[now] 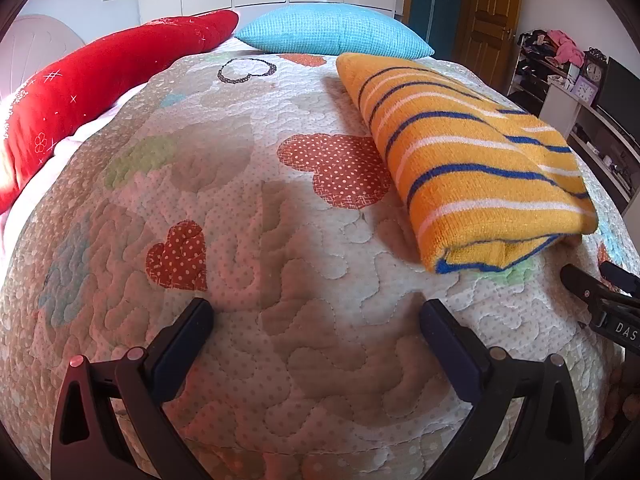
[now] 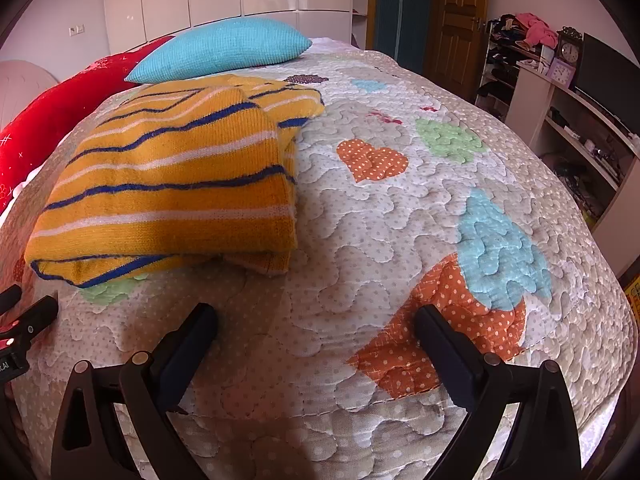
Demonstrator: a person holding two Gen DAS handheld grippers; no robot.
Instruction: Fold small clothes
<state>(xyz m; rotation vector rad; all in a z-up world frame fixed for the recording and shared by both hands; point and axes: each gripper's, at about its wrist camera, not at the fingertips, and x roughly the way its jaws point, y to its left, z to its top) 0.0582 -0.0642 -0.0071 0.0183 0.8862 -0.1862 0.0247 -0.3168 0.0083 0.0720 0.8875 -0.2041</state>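
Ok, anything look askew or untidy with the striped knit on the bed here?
Slightly. The folded orange knit garment with blue and white stripes isn't squared: in the right wrist view a lower layer juts out at its far corner and near edge. Both grippers, left and right, are open and empty.

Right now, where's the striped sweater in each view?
Left wrist: sweater, folded, upper right on the quilt.
Right wrist: sweater, left of centre.
Shared landmark: blue pillow, beyond the sweater in both.

Bare quilt (image 1: 280, 240) ahead — folded sweater (image 1: 472, 152) probably blocks beyond.
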